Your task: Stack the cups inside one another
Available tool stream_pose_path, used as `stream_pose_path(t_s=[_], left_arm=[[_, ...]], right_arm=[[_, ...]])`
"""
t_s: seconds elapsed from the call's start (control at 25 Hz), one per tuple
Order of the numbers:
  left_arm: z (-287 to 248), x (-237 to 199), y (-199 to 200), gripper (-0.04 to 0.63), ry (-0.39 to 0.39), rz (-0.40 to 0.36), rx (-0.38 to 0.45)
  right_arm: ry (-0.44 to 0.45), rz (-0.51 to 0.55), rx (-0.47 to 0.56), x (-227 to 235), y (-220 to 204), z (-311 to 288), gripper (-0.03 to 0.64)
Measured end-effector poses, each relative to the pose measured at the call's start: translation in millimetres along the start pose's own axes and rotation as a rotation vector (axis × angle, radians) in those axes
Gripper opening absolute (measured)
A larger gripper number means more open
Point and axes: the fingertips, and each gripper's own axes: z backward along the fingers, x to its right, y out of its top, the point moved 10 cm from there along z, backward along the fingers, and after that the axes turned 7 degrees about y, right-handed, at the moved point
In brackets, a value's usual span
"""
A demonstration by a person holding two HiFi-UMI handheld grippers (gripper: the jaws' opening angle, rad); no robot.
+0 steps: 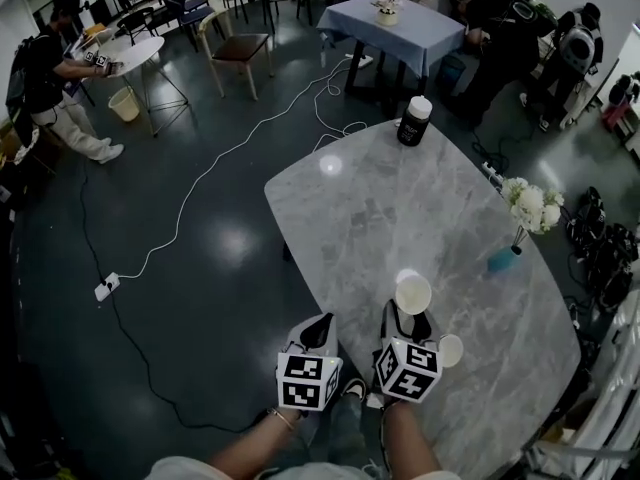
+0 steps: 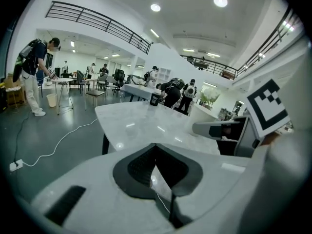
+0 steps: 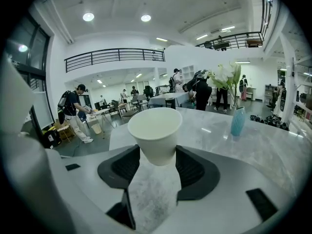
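Got one cup clamped in the right gripper over the table, left gripper pinched shut on nothing. Not nested yet, needs dropping into the second cup just beside.

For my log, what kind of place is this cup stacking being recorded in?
Probably a large open office or cafe-style hall: a marble table, a cloth-covered table and a wooden chair on a dark glossy floor, and a railed mezzanine overhead.

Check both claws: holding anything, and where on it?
Right claw grips the white paper cup, upright, by its lower wall near the base. Left claw is shut on nothing.
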Motion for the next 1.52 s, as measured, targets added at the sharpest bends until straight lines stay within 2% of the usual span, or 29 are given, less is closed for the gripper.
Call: stream_pose_path(t_s=[0.48,0.88,1.24,1.52], left_arm=[[33.0,34.4,15.8,-0.003,-0.108,-0.073,0.054],[34.0,81.5,30.4,-0.003,-0.198,-0.146,0.079],[25.6,120.5,22.3,-0.003,-0.267,-0.200,0.053],[14.8,141.3,15.1,-0.003,-0.288,-0.221,0.020]], right_arm=[[-0.044,-0.014,0.060,-5.7,9.4,64.9,0.212],[-0.109,-0.048,0.101,27.5,11.5,112.2,0.212],[-0.166,-0.074,0.102,56.6,-2.6,139.5,0.212],[-0.182,-0.102,0.083,75.2,-13.7,145.7,0.212]])
